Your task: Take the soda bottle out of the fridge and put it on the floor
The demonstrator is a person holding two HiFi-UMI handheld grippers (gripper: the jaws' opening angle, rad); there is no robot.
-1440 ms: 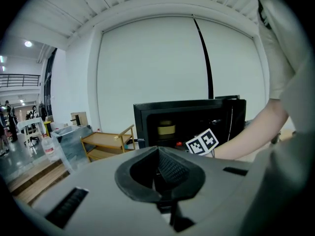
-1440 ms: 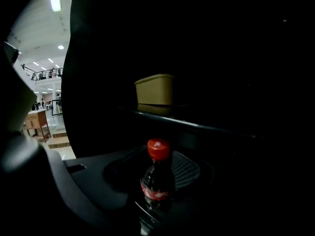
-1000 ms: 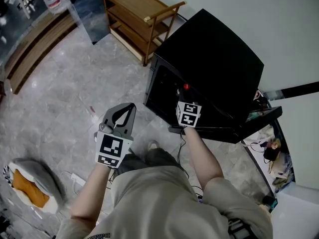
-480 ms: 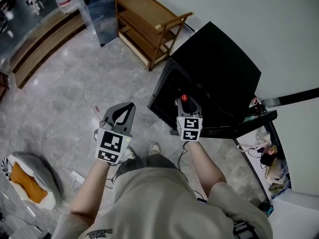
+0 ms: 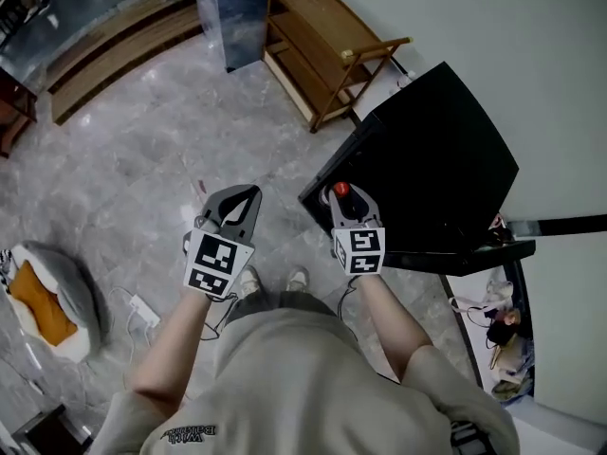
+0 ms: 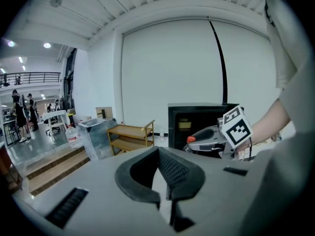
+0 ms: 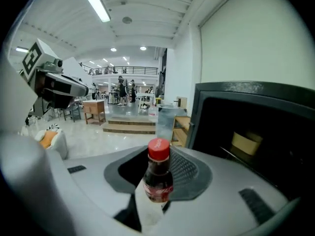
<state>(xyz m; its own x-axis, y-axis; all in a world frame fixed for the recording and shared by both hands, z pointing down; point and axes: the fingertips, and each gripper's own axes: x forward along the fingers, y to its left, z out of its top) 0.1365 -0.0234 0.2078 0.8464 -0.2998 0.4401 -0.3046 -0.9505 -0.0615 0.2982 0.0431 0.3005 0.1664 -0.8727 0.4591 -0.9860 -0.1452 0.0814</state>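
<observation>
Gripping dark soda bottle (image 7: 158, 177), red cap, upright.

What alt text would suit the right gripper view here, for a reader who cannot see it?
The right tongs grip a small dark soda bottle with a red cap, upright in the frame, just outside the open black fridge at right. Beyond lie a pale glossy floor and low steps; the left tongs show at upper left.
</observation>
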